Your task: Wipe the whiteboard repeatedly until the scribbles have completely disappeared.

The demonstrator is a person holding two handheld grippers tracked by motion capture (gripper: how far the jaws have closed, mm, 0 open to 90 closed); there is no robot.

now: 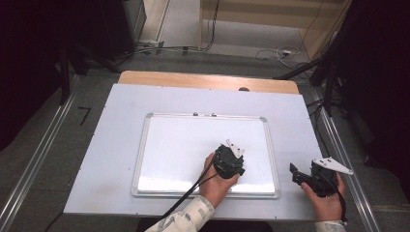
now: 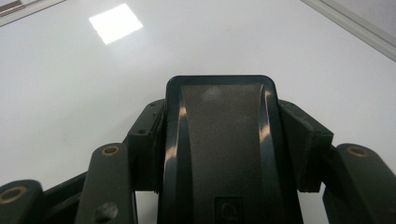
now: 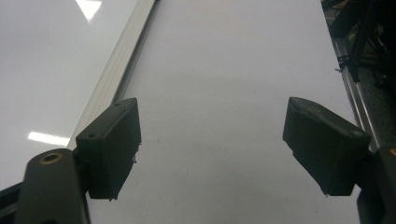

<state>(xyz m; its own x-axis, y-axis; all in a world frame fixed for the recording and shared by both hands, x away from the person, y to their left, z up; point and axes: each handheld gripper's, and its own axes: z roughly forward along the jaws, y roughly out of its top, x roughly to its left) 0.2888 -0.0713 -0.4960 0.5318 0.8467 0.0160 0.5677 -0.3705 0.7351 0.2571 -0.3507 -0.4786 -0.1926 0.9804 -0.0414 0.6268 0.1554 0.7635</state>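
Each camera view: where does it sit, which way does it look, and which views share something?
High view: above the person's side, looking forward and down on the white aluminium-framed whiteboard; both forearms and hands show.
Left gripper view: on the left gripper, facing the board; jaws clamp a black flat-faced eraser block.
Right gripper view: on the right gripper, jaws wide apart over the pale table sheet.
All three share the whiteboard.

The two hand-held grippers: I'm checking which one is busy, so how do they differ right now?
The left hand-held gripper is shut on a black eraser; the right hand-held gripper is open with nothing between its jaws. The left one is over the whiteboard; the right one is beside the board's frame, over the white table cover. Both are black, with a grey plate on top.
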